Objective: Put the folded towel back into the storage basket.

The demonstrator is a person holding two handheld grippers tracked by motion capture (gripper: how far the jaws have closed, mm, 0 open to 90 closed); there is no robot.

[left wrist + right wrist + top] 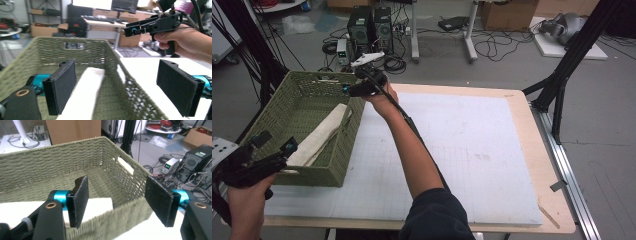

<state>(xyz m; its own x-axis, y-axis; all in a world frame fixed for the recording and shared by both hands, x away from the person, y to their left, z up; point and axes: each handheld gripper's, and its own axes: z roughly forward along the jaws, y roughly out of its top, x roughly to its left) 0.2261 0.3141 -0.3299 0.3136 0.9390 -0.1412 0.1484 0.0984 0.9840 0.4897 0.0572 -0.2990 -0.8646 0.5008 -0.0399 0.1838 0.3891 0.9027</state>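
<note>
A folded cream cloth (319, 135) lies inside the woven green basket (343, 150), released. Both the left gripper (117, 87) and right gripper (118, 201) stand open and empty; next, probably, they draw clear.

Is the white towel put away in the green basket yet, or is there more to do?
Looks done: the folded white towel lies inside the green basket. In hand: nothing; the left tool and the right tool both stand open and empty at the basket's ends. Left: probably just drawing the tools away.

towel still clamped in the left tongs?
No: in the left gripper view the left tongs stand open, and the folded towel lies loose in the green basket.
</note>
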